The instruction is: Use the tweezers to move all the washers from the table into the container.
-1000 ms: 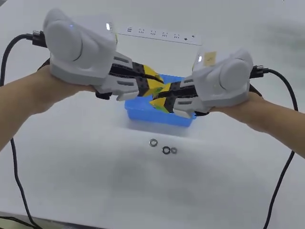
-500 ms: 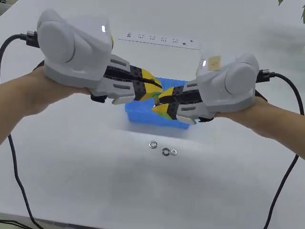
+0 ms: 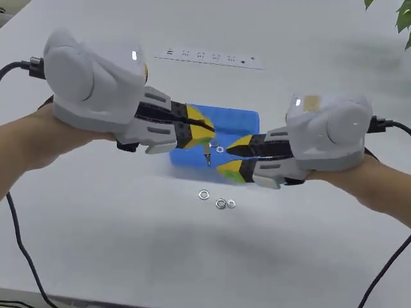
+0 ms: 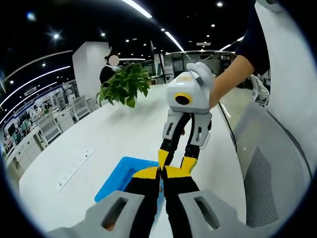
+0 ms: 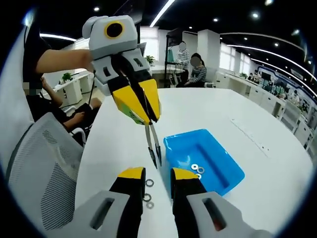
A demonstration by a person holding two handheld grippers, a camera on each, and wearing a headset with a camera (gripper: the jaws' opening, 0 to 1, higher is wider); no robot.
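Thin metal tweezers [image 3: 207,154] [image 5: 152,144] hang point-down from my left gripper [image 3: 209,131] [image 5: 143,111], which is shut on them over the near edge of the blue container [image 3: 247,122] [image 5: 225,178]. My left gripper [image 4: 162,171] has its yellow jaws pressed together. My right gripper [image 3: 226,156] [image 5: 158,173] faces it from the right, open, nothing between its jaws. Three washers [image 3: 204,194] [image 5: 149,183] lie on the white table just in front of the container. A few washers [image 3: 220,149] [image 5: 194,167] rest inside the container.
A white power strip [image 3: 209,56] [image 4: 74,168] lies beyond the container. Plant leaves [image 3: 403,16] [image 4: 124,87] show at the far right. Cables trail from both grippers down the table sides. A mesh chair [image 5: 34,173] stands by the table edge.
The two grippers were tip to tip over the container; now my right gripper has pulled away to the right, and the tweezers show hanging from the left gripper.
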